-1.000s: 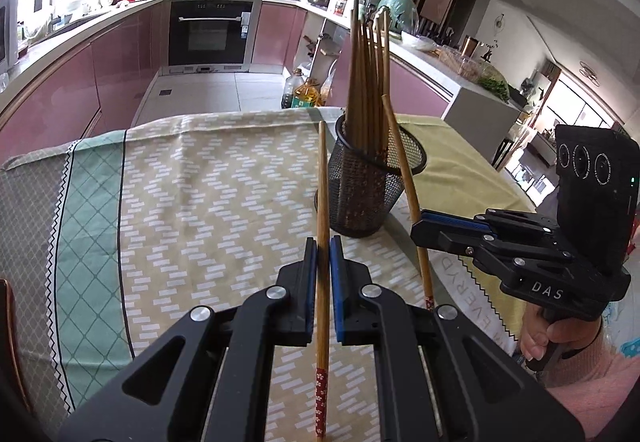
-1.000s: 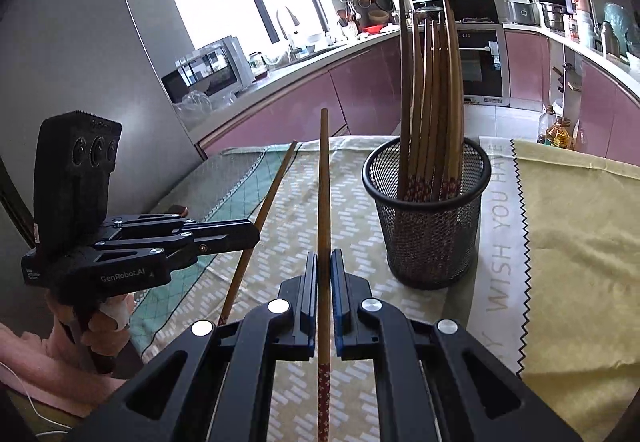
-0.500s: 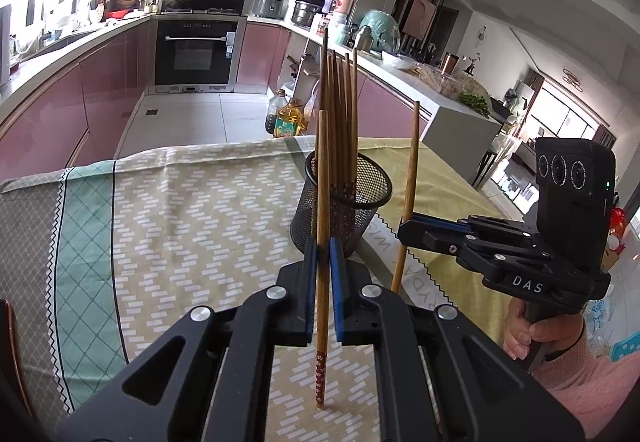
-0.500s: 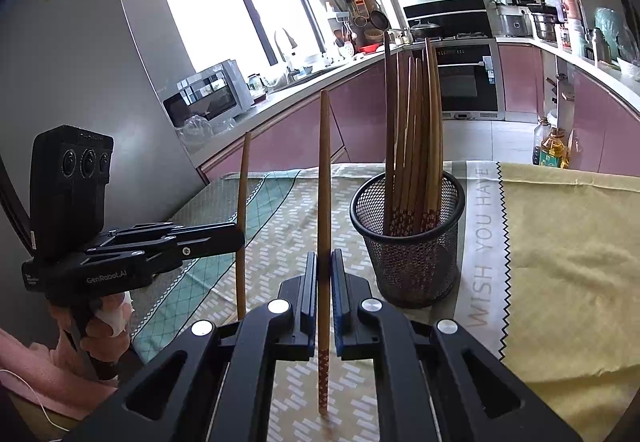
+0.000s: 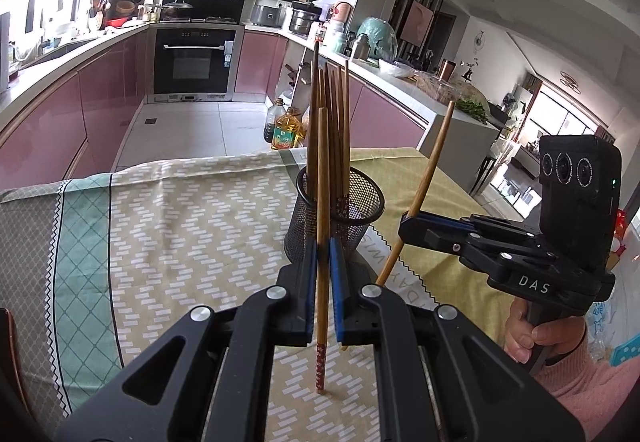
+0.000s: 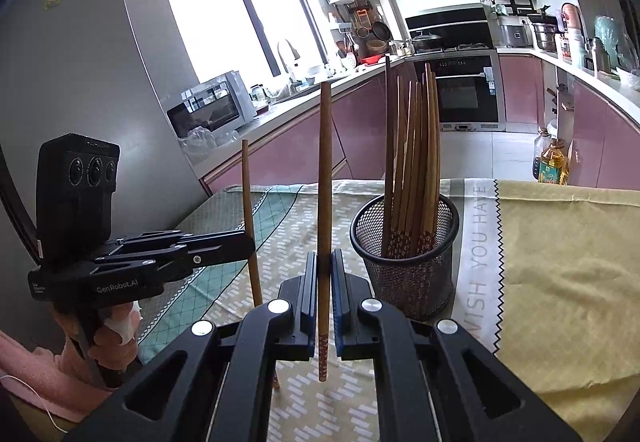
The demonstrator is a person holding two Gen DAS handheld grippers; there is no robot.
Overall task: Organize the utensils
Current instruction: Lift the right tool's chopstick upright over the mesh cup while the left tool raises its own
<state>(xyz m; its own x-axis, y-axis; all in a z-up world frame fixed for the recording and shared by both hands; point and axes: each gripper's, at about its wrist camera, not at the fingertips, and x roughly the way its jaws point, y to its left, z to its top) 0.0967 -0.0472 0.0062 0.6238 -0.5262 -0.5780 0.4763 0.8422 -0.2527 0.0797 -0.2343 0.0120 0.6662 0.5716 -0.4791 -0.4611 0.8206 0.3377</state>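
upright, each tool's chopstick (image 5: 322,226), patterned end down

Upright chopsticks (image 6: 412,161) crowd the mesh holder (image 6: 404,274); bare tablecloth (image 5: 180,226) lies open to its left.

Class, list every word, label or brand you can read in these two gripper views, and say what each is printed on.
"DAS": on the right gripper, on its body.
"GenRobot.AI": on the left gripper, on its body; the small label beside it is too small to read.
"WISH YOU HAVE": on the pale band of the tablecloth, cut off at both ends.
Oil bottle label: too blurred to read.
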